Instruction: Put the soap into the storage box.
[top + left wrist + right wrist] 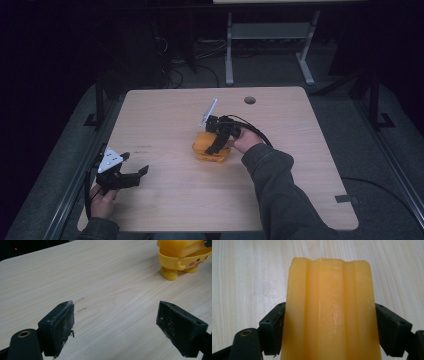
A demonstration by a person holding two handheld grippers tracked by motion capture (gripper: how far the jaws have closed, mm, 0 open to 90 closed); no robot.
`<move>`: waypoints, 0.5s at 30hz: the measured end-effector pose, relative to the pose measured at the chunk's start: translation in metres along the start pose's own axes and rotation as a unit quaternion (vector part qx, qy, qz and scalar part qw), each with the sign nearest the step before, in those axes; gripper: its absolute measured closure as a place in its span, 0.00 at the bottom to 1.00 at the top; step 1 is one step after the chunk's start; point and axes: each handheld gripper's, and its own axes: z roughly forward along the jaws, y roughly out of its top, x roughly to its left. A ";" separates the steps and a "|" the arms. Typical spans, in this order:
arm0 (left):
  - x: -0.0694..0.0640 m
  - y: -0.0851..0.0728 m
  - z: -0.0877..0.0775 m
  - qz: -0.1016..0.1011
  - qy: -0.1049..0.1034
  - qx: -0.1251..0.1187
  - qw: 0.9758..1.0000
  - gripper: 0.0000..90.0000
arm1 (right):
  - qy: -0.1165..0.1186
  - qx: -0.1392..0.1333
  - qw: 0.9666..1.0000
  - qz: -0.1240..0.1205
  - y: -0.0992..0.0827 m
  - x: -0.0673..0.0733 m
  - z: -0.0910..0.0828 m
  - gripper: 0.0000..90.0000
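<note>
Right claw (329, 335) clamps yellow block (329, 312) atop toy (210, 149), left claw (117, 327) gapes empty over table (170, 120); placement looks unfinished.

Dim, murky high view; bright, sharp gripper views

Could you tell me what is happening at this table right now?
A person holds a gripper in each hand at a wooden table. The right gripper has its jaws against both sides of a ridged yellow piece on top of a yellow toy figure. The left gripper waits open over bare tabletop, holding nothing.
</note>
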 end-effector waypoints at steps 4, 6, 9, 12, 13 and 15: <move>0.000 0.000 0.000 0.000 0.000 0.000 1.000 0.16 | 0.002 -0.002 1.000 0.001 -0.002 -0.001 0.001 0.23; 0.000 0.000 0.000 0.000 0.001 0.000 1.000 0.16 | 0.003 -0.002 1.000 0.003 -0.003 0.000 0.002 0.23; 0.000 0.000 0.000 0.000 0.000 -0.001 1.000 0.16 | 0.001 0.000 1.000 0.000 -0.003 0.000 0.002 0.23; 0.000 0.000 0.000 0.001 0.000 0.000 1.000 0.16 | 0.000 0.001 1.000 0.000 -0.004 0.001 0.002 0.22; 0.000 0.000 0.000 0.001 0.000 0.000 1.000 0.16 | 0.000 0.001 1.000 -0.002 -0.004 0.001 0.002 0.22; 0.000 0.000 0.000 0.001 0.000 0.000 1.000 0.16 | -0.003 0.004 1.000 -0.003 -0.003 0.002 0.002 0.22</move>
